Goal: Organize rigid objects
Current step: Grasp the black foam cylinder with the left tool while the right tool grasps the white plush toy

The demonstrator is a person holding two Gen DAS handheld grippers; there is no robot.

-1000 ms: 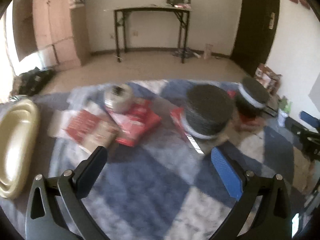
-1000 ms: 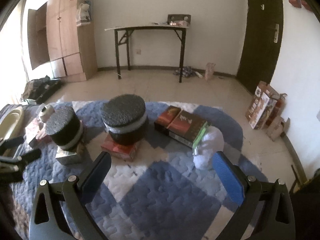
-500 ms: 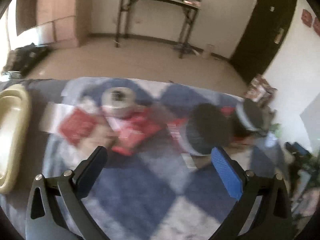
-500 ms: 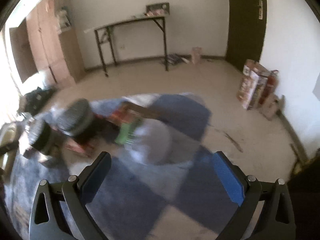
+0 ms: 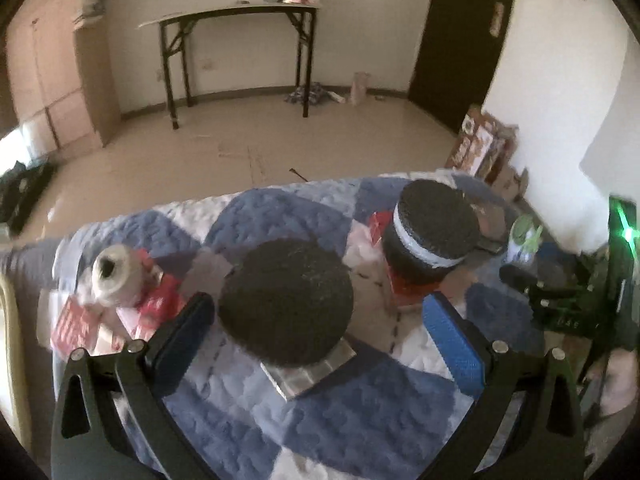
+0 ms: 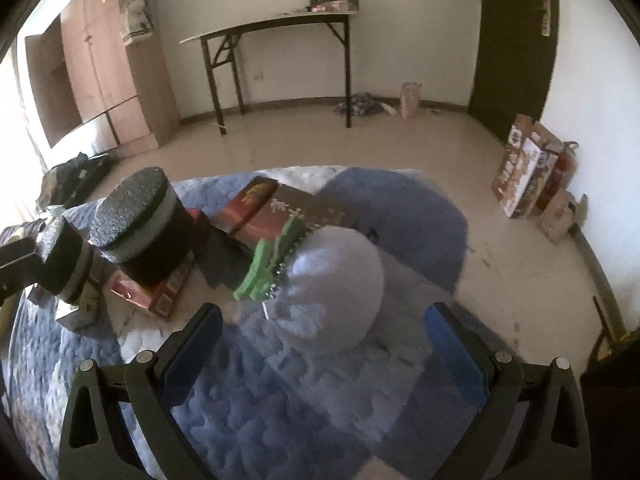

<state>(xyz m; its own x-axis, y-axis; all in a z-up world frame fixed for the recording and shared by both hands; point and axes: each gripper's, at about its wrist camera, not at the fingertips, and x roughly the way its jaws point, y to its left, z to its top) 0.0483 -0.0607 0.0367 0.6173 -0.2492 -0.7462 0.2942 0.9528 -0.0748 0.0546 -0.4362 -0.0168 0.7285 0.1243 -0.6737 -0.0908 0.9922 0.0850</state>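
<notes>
Left tool (image 5: 316, 336) wide around our near black foam cylinder (image 5: 285, 300); right tool (image 6: 320, 344) wide too, white fluffy ball (image 6: 334, 288) between its fingers

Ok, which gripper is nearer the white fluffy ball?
Right. The right gripper has the white fluffy ball just ahead between its open jaws; the left gripper straddles a black foam cylinder further left.

At your twelve o'clock a black-legged folding table (image 6: 280, 28) stands against the white wall (image 6: 400, 32), a dark door (image 6: 516, 44) at two, a wooden wardrobe (image 6: 108, 68) at ten, beige tiled floor (image 6: 360, 140) between, sunlight entering from your nine
</notes>
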